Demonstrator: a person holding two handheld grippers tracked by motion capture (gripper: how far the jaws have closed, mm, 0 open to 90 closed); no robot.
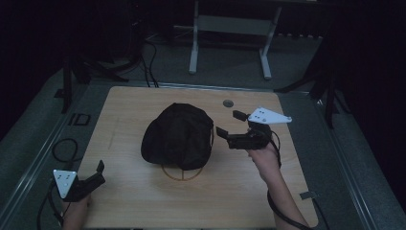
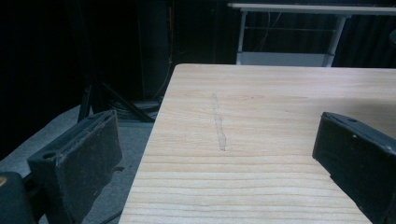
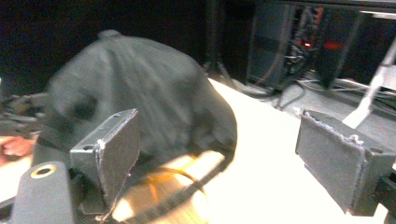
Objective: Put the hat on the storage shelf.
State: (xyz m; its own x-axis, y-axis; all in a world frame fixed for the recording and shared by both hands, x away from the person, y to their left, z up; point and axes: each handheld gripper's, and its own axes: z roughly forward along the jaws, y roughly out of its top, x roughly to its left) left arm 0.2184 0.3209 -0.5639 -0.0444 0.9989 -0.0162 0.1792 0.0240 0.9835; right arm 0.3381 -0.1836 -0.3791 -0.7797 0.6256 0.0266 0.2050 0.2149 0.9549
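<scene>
A black cap (image 1: 178, 136) lies in the middle of the wooden table (image 1: 129, 105), partly covering a thin orange ring (image 1: 184, 176) drawn or lying on the top. My right gripper (image 1: 229, 123) stands open just right of the cap, jaws pointing at it and not touching. In the right gripper view the blurred cap (image 3: 140, 88) sits beyond the wide jaws of the right gripper (image 3: 219, 140), with the ring (image 3: 182, 176) under its edge. My left gripper (image 1: 99, 172) rests open at the table's near left corner, far from the cap. Only bare wood lies beyond the left gripper (image 2: 217, 140).
A small round hole (image 1: 228, 103) sits in the tabletop behind the right gripper. A faint scratch (image 2: 218, 123) marks the wood ahead of the left gripper. Tripod legs and cables (image 1: 143, 57) crowd the dark floor at the back, beside a white table frame (image 1: 230, 28).
</scene>
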